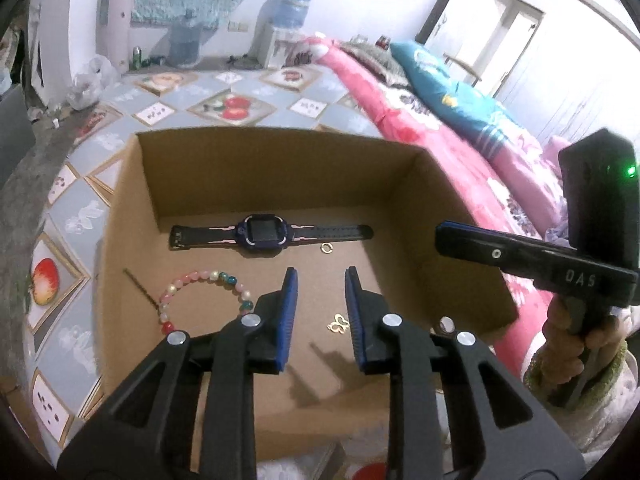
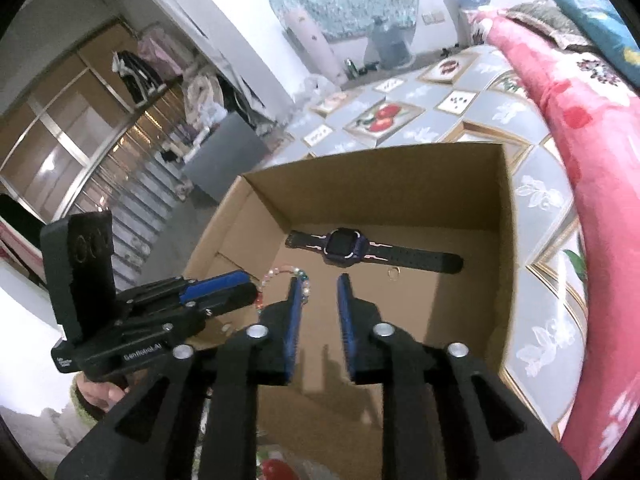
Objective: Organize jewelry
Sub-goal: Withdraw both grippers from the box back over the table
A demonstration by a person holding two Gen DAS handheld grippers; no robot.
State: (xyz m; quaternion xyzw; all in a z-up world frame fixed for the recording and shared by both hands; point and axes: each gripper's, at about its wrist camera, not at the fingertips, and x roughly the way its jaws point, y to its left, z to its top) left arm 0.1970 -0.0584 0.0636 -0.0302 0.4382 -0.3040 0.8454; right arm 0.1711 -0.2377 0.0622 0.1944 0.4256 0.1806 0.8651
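Note:
An open cardboard box [image 1: 280, 168] holds the jewelry. A dark blue smartwatch [image 1: 266, 232] lies flat across its far side. A small gold ring [image 1: 327, 247] lies just right of it. A pastel bead bracelet [image 1: 200, 296] lies at the left. A gold butterfly charm [image 1: 338, 323] lies between my left gripper's fingers. My left gripper [image 1: 320, 280] is open and empty above the box floor. My right gripper [image 2: 318, 284] is open and empty over the box [image 2: 400, 184], facing the watch [image 2: 348, 248], ring [image 2: 394, 273] and bracelet [image 2: 288, 276].
The box rests on a tiled-pattern mat [image 1: 224, 104] on the floor. A pink floral quilt [image 1: 440, 148] and a teal pillow [image 1: 448, 92] lie on the bed to the right. A water dispenser [image 1: 286, 20] stands by the far wall. A wardrobe [image 2: 80, 128] stands at the left.

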